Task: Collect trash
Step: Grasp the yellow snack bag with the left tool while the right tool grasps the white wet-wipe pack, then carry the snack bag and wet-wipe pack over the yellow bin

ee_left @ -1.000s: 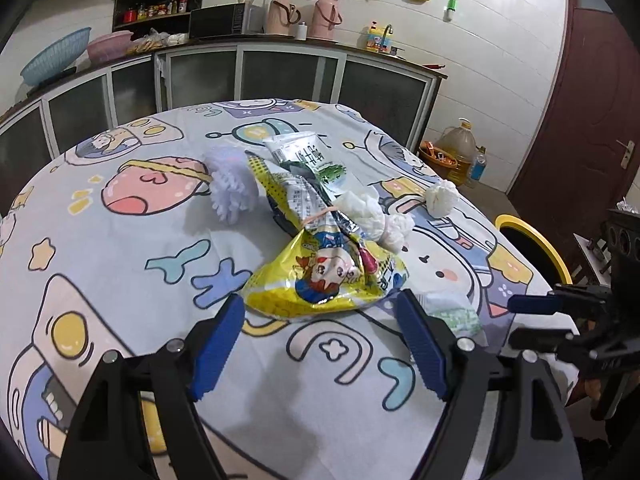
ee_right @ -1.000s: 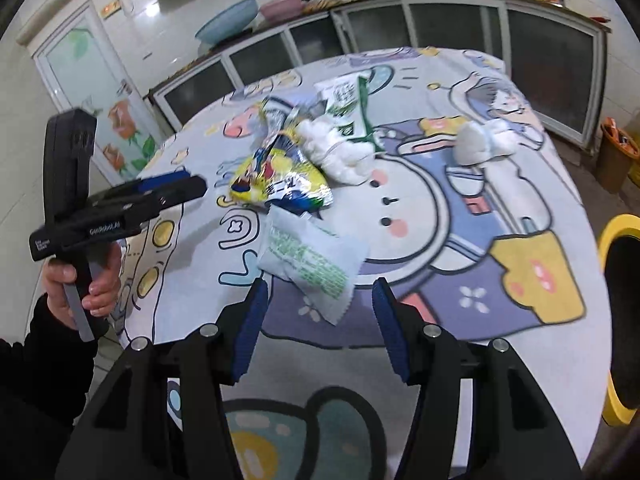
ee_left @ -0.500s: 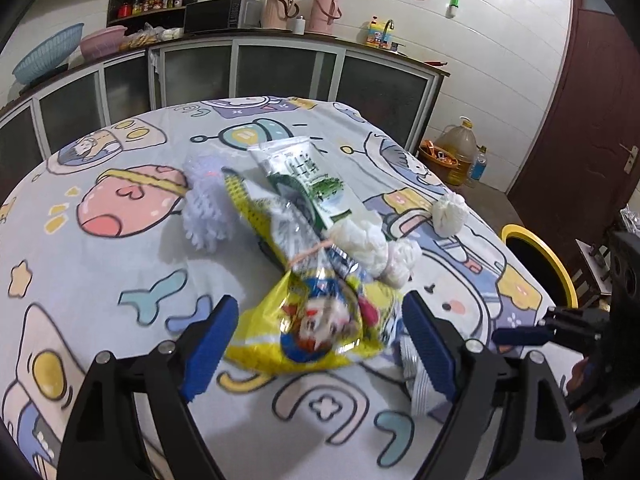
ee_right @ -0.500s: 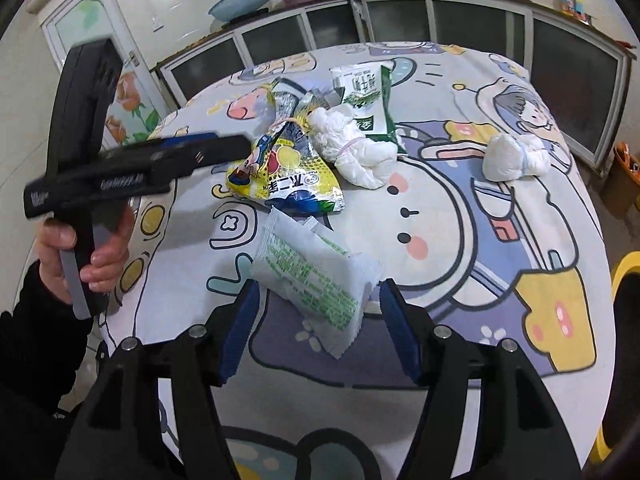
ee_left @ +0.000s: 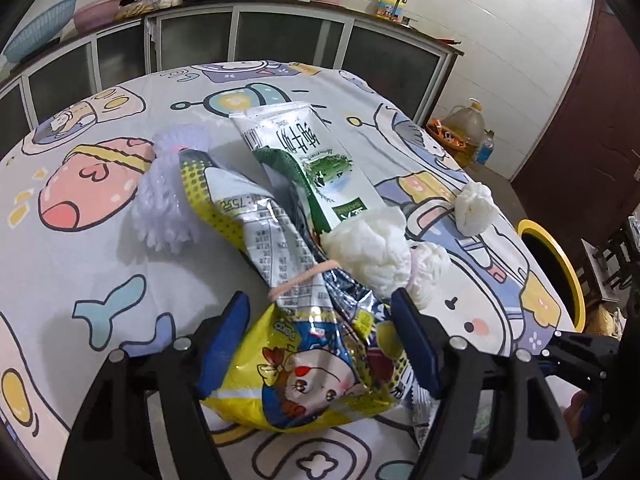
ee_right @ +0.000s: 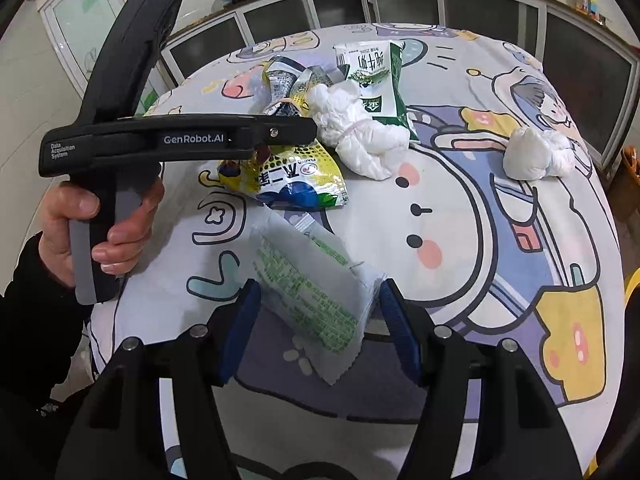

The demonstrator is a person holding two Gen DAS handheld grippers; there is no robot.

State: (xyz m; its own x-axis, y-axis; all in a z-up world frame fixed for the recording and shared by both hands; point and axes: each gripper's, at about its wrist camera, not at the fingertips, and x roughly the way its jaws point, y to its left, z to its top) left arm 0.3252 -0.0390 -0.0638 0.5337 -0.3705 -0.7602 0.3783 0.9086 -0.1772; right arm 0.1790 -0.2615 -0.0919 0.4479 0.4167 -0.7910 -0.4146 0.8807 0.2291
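Left gripper [ee_left: 320, 340] jaws closing around yellow snack bag [ee_left: 308, 368] near table edge [ee_left: 532, 280]

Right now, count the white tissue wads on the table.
2. One wad lies against the green-and-white milk pouch beside the yellow snack bag; the other sits alone near the table's far right edge. More may be hidden.

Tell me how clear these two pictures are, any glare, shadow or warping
Left wrist view: sharp; glare on the yellow snack bag; soft shadow beside the white plastic ruffle; counter bows from fisheye. Right wrist view: sharp; dark corners; white wrapper clearly legible.
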